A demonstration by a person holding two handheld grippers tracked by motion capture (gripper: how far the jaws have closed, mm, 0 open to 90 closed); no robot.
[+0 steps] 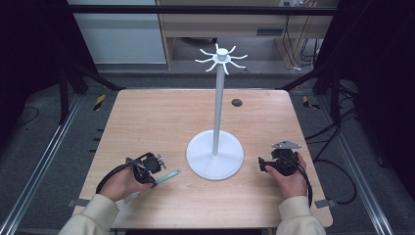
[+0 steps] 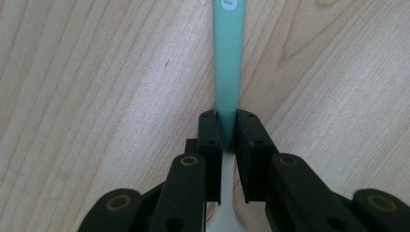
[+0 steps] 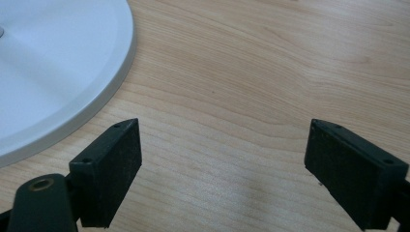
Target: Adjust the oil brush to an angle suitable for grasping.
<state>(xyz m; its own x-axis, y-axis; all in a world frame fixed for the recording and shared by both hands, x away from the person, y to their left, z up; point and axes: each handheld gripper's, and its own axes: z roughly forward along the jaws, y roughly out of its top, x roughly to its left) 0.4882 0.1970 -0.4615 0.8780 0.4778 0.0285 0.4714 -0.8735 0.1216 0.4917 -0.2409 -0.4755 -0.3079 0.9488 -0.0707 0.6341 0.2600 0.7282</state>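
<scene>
Left gripper [image 2: 227, 140]: jaws clamped on the teal handle of a spoon-like utensil [image 2: 227, 67], pads pressing flat on both sides of the handle. In the high view the utensil [image 1: 168, 176] lies on the wooden table [image 1: 147, 117], at the near left, its free end pointing toward the base of the white hook stand [image 1: 215, 154], near it but apart. The handle end away from the jaws carries a small hanging hole; a pale white part shows just behind the jaws.

Handling, as judged: light, stiff plastic or silicone-coated handle, smooth and narrow, likely to pivot in the pads if held far from its middle. The present hold sits low on the handle, near the junction with the white part, leaving the holed end free; that suits hanging it on a hook.

Pose: left hand [image 1: 125, 181] rests low at the table, gripper [image 1: 147, 169] roughly level, pointing right and forward. Right gripper [image 3: 222, 164]: jaws wide apart, nothing between them, bare table under them; it sits in the right hand [image 1: 288, 178] just right of the stand's base.
</scene>
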